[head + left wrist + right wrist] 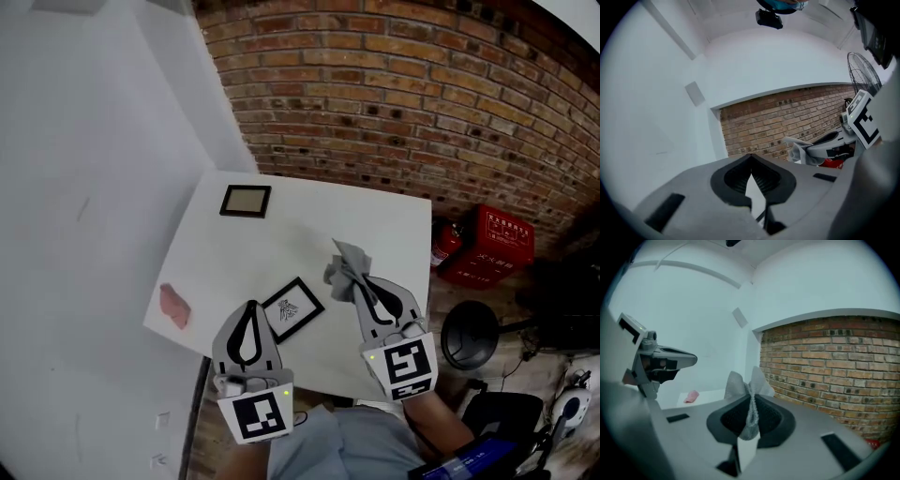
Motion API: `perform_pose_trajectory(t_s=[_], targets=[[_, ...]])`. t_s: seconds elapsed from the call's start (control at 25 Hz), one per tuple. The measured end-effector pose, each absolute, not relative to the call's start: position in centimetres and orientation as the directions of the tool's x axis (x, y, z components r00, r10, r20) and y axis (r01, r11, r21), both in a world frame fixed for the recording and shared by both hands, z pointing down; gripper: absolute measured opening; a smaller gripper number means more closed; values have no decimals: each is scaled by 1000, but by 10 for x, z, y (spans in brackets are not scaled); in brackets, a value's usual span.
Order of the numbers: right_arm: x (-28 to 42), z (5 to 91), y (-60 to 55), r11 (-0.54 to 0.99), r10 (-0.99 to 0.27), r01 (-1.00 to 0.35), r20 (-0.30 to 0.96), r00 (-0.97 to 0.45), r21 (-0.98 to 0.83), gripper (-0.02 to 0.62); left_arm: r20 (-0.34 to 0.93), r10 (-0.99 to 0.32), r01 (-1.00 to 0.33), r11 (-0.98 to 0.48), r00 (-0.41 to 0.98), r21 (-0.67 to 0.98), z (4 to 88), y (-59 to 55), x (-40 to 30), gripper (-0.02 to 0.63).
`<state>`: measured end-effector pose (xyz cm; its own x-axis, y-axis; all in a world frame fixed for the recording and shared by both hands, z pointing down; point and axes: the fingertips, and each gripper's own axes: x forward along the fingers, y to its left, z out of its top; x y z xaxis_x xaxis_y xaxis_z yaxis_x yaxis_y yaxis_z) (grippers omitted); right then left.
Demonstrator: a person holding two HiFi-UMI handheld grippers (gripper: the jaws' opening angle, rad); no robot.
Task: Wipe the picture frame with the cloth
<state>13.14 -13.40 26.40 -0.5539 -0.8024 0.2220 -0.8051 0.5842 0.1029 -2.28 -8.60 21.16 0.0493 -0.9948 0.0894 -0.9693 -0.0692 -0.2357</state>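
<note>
Right gripper (pixel 362 283) clamping grey cloth (pixel 345 270); cloth bunching out past jaw tips, sitting at 2 o'clock of picture frame (pixel 292 308), apart from it. Black-edged picture frame lying flat on white table (pixel 375 220), near table's 6 o'clock edge. Left gripper (pixel 251 309) hovering just beside frame at its 9 o'clock, jaws pressing together, gripping nothing. Second frame (pixel 246 201) lying at table's 11 o'clock. Pink lump (pixel 174 307) resting at table's 8 o'clock edge.

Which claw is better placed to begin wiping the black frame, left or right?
Right. The right claw is shut on the grey cloth, near the black frame. The left claw is shut and empty; it could at most steady the frame.
</note>
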Motion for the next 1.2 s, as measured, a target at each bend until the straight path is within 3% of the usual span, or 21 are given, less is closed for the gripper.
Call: perform_pose_trajectory(t_s=[0.24,1.2], targets=[[134,246,-132,573,-816,-811,174,-551,120,26,36,-997,-968,-74,67,-242,192,-88,-15,9],[136,248,-125,556,-826,-824,179,-534,110,25,59,-992,-965,-121,110,-232,196,-85,-6,9]])
